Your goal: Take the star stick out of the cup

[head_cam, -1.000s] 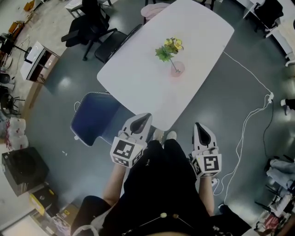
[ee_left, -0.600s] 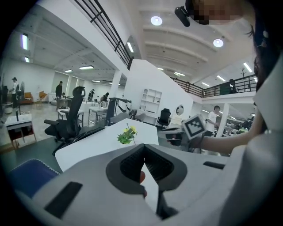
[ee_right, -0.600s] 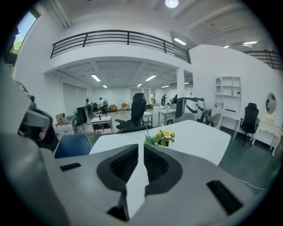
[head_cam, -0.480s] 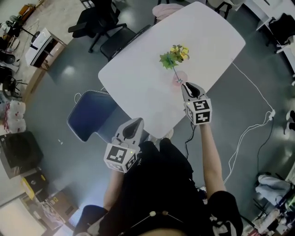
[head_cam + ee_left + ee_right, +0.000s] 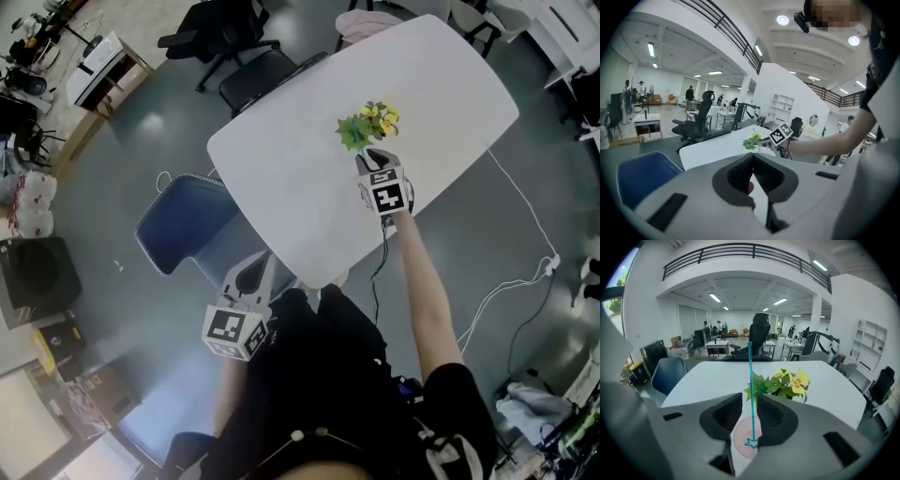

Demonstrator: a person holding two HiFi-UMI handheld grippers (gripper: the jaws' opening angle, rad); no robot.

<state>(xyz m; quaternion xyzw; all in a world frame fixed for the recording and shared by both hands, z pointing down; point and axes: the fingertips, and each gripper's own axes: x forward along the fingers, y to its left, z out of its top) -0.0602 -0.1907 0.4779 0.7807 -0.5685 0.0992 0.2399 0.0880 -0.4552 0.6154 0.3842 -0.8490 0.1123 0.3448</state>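
Reach-in stage, basically: star stick [image 5: 750, 376] is framed between the right gripper's [image 5: 749, 401] opening jaws, ungripped, so closing is called for.

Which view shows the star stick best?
Right gripper view: the star stick stands between the right gripper's opening jaws, star down in the pink cup. Head view: that gripper hides it. Left gripper view: too small.

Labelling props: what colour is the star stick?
The star stick is turquoise; right gripper view shows it best.
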